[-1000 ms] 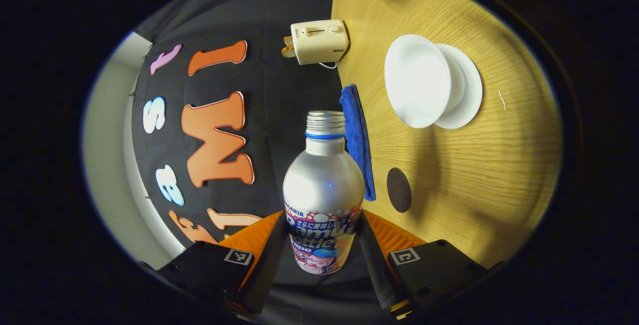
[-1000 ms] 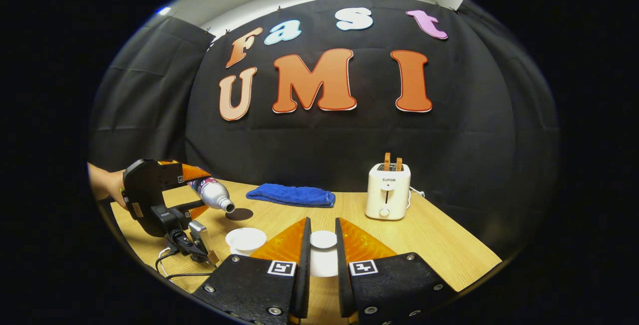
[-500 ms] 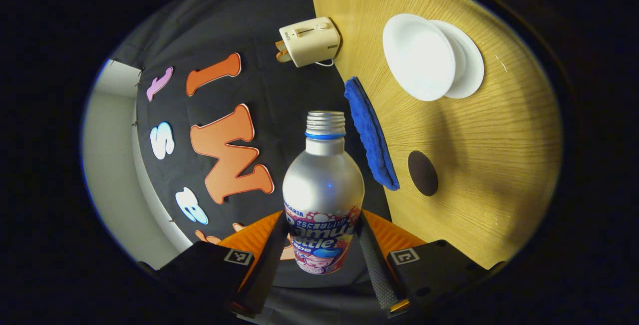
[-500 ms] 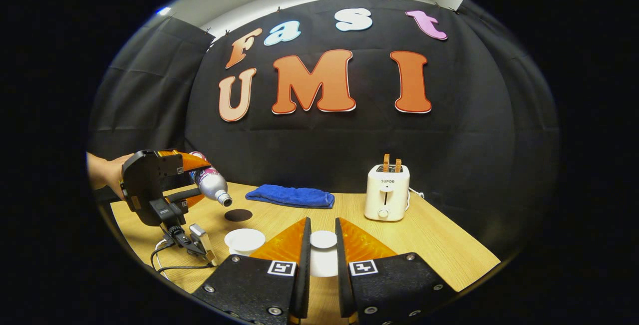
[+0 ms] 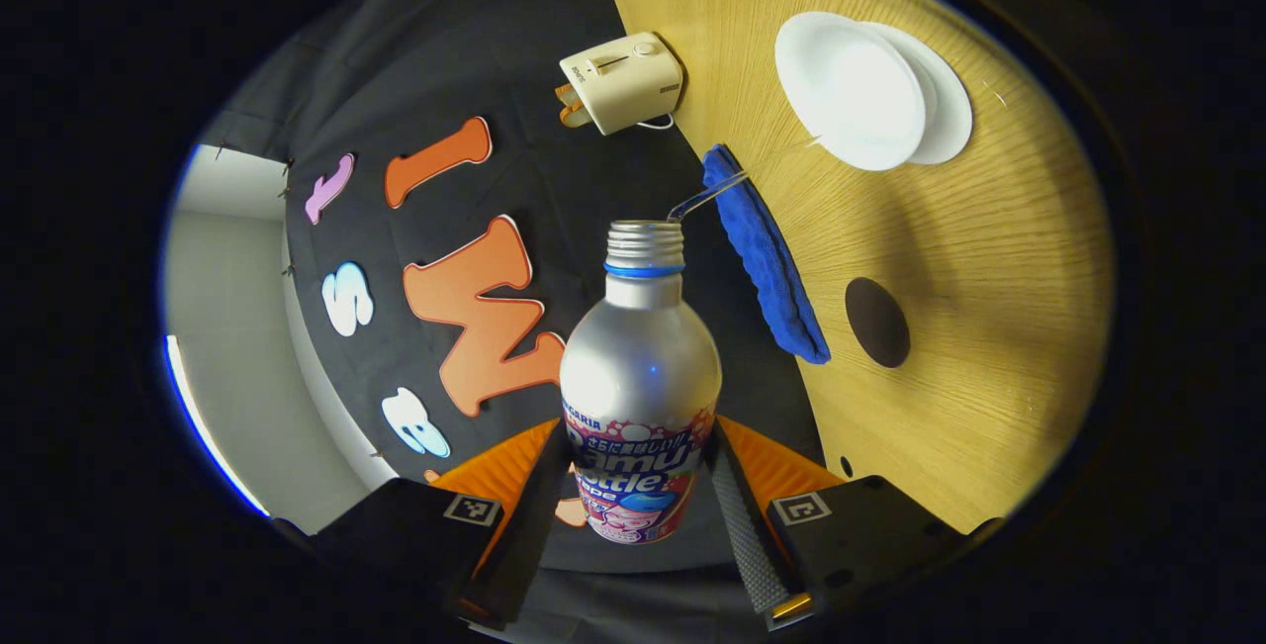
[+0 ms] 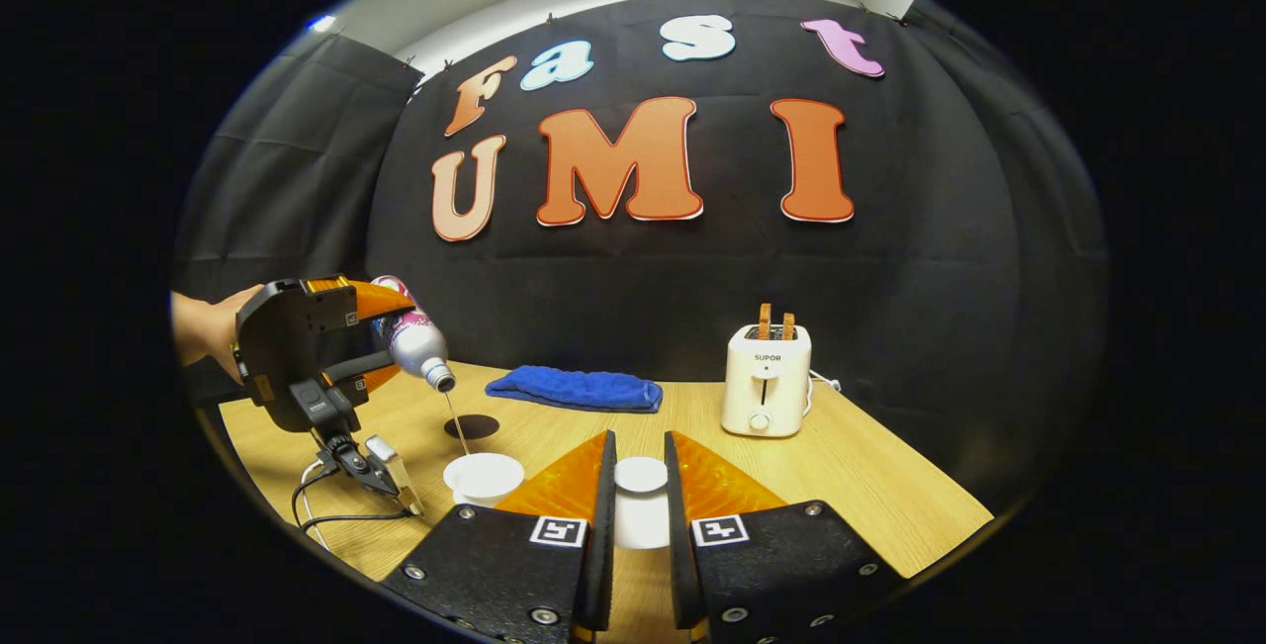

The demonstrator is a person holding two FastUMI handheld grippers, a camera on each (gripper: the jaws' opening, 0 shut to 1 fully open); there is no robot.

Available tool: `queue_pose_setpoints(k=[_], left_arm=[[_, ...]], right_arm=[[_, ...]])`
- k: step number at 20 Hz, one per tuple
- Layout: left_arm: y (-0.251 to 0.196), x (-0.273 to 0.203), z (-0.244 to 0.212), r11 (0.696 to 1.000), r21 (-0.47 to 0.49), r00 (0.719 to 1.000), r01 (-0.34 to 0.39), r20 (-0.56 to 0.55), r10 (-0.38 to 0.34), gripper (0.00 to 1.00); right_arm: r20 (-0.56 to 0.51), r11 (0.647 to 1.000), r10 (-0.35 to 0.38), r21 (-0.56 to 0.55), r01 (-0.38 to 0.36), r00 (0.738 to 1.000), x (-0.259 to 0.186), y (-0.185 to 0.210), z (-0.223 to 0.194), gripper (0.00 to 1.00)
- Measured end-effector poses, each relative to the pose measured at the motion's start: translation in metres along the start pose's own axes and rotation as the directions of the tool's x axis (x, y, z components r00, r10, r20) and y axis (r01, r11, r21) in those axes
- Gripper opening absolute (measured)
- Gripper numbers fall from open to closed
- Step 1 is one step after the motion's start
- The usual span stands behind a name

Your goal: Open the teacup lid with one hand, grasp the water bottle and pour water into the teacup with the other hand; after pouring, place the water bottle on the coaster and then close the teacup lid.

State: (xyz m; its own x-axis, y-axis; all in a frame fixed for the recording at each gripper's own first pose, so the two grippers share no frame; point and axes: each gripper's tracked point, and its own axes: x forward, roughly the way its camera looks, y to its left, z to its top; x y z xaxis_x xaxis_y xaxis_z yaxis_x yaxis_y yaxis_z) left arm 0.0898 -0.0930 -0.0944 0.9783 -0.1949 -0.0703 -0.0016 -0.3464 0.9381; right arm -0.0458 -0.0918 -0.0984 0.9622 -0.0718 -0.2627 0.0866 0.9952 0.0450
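Silver water bottle point(image 5: 640, 382) clamped between left gripper point(image 5: 638, 486) fingers, tilted neck-down; thin stream falling into white teacup point(image 6: 484, 477) on wooden table point(image 6: 870, 486); right gripper point(image 6: 638, 491) pinching teacup lid point(image 6: 641, 475), raised beside cup; dark coaster point(image 6: 472, 425) behind cup.

One water bottle point(image 5: 640, 377), capless; one thin water stream point(image 6: 456, 423) falling from its mouth; one teacup point(image 6: 484, 477) below stream, on its one saucer point(image 5: 951, 110); one teacup lid point(image 6: 641, 474) right of teacup; one dark round coaster point(image 6: 472, 425) behind teacup; one blue cloth point(image 6: 576, 389) behind teacup, toward wall; one toaster point(image 6: 766, 382) far right of teacup, two slices in slots, probably toast; two grippers: left gripper point(image 6: 381, 342), right gripper point(image 6: 634, 486); one wooden table point(image 6: 870, 486); one hand point(image 6: 203, 327).
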Motion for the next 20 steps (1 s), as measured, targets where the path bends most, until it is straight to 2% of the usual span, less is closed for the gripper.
queue_pose_setpoints(k=[3, 6, 7, 12, 13, 15, 17, 20], left_arm=[[0.012, 0.002, 0.008, 0.999, 0.021, 0.999, -0.039, 0.011, 0.039, 0.82], [0.019, 0.004, 0.015, 0.998, 0.033, 0.998, -0.059, 0.031, 0.058, 0.87], [0.021, 0.005, 0.017, 0.997, 0.036, 0.997, -0.064, 0.035, 0.063, 0.84], [0.038, 0.005, 0.022, 0.994, 0.055, 0.994, -0.097, 0.049, 0.094, 0.84], [0.041, 0.006, 0.021, 0.993, 0.055, 0.994, -0.102, 0.049, 0.099, 0.87], [0.047, 0.006, 0.021, 0.992, 0.06, 0.993, -0.111, 0.052, 0.108, 0.82], [0.052, 0.006, 0.021, 0.991, 0.064, 0.992, -0.12, 0.053, 0.116, 0.84], [0.059, 0.007, 0.021, 0.989, 0.074, 0.99, -0.13, 0.055, 0.126, 0.82]], right_arm=[[0.001, 1.0, 0.004, 0.018, -0.004, 1.0, 0.0, 0.0, 0.0, 0.24], [-0.009, 1.0, 0.002, 0.014, -0.001, 1.0, 0.0, -0.001, -0.002, 0.25], [-0.006, 1.0, -0.004, 0.014, 0.004, 1.0, 0.0, -0.001, 0.0, 0.24], [-0.003, 1.0, -0.009, 0.016, 0.01, 1.0, -0.001, -0.003, 0.001, 0.25], [-0.004, 1.0, -0.009, 0.012, 0.009, 1.0, -0.001, -0.002, 0.001, 0.25], [-0.003, 1.0, -0.004, 0.008, 0.004, 1.0, -0.001, -0.002, 0.002, 0.25], [-0.001, 1.0, -0.006, 0.003, 0.006, 1.0, -0.001, -0.002, 0.002, 0.24], [-0.002, 1.0, 0.003, 0.002, -0.003, 1.0, -0.001, -0.001, 0.002, 0.25]])
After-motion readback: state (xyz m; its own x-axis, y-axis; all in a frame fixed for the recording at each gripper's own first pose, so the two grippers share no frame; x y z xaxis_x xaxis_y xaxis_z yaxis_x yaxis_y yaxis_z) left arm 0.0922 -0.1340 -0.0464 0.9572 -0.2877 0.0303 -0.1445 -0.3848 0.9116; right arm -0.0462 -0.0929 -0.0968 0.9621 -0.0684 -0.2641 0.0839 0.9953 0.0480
